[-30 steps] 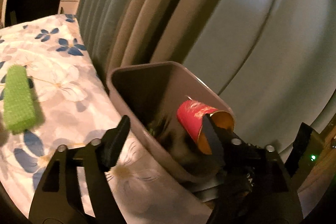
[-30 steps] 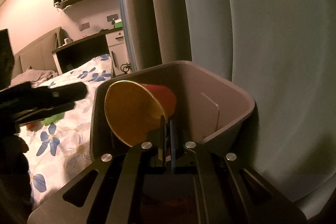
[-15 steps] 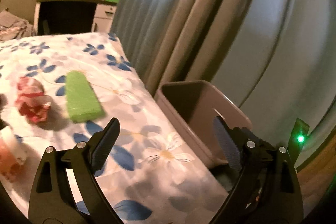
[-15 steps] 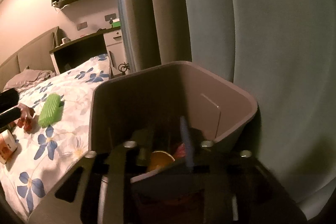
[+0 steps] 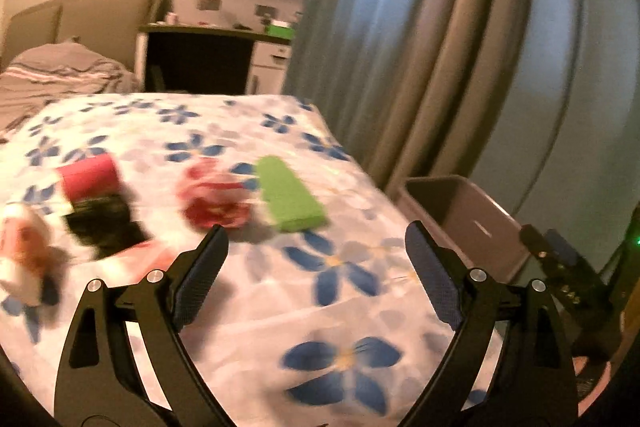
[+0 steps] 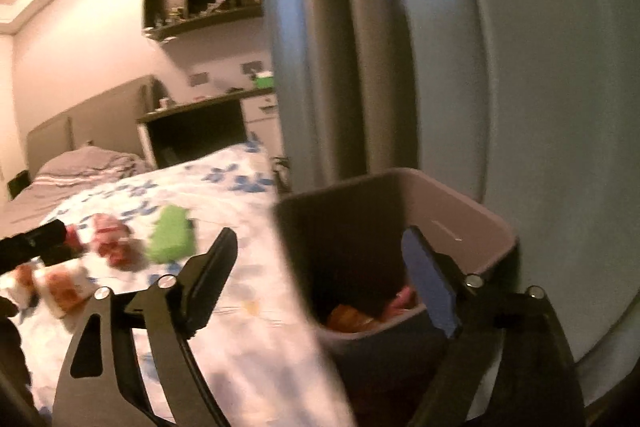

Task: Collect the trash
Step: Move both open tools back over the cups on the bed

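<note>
The right gripper (image 6: 316,259) stood with its jaws spread wide and nothing between them, whereas a second before they were clamped on the rim of a red cup with a gold interior, held over the bin (image 6: 460,223); half a second before, the cup was already down inside. In the right wrist view the bin sat just ahead, its near wall between the fingers, and orange and pink items (image 6: 360,311) showed at the bottom (too blurred to say which is the cup). Judged from this, one piece of trash was delivered and the right tool was free for the next pickup. The left gripper (image 5: 316,255) was likewise wide open and empty, as in both earlier frames, but its view had swung away from the bin mouth toward the floral bedspread (image 5: 340,307); the bin now lay ahead and to its right, beyond the right finger. Ahead of the left gripper, slightly left of centre, lay a green block (image 5: 288,195), with a crumpled red wrapper (image 5: 216,199) just beside it on the left, then a red cylinder (image 5: 90,177) touching a dark object (image 5: 102,223), and a white-and-orange item (image 5: 24,251) at far left (all motion-blurred). These remained uncollected, so the task was judged only partly done; the red wrapper and green block were nearest the left jaws.
</note>
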`<act>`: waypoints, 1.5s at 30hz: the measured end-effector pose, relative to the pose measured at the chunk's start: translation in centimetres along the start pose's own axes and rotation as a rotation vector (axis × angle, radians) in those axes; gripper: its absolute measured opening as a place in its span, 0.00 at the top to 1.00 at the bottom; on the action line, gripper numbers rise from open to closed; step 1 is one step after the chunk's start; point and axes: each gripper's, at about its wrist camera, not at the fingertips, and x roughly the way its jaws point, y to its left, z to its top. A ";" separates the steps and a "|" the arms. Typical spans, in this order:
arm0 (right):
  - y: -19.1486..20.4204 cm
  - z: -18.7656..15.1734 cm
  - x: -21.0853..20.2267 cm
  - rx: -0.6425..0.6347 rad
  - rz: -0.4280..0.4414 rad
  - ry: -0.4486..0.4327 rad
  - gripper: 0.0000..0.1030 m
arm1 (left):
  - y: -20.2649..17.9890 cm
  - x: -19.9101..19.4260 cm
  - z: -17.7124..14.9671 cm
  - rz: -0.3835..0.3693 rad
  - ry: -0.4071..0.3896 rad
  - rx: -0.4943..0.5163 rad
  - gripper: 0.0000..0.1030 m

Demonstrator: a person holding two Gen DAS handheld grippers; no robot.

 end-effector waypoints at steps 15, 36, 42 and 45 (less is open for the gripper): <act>12.9 -2.4 -2.7 -0.142 0.241 0.014 0.14 | 10.3 -8.2 -1.5 0.260 -0.104 -0.093 0.14; 24.5 -6.2 -2.1 -0.319 0.363 0.098 0.14 | 17.3 -11.8 -3.2 0.393 -0.135 -0.208 0.14; 27.5 -6.8 -1.3 -0.366 0.366 0.132 0.15 | 18.6 -12.1 -3.4 0.410 -0.135 -0.218 0.14; 28.6 -6.9 -1.0 -0.386 0.354 0.141 0.16 | 19.2 -12.3 -3.6 0.417 -0.135 -0.221 0.14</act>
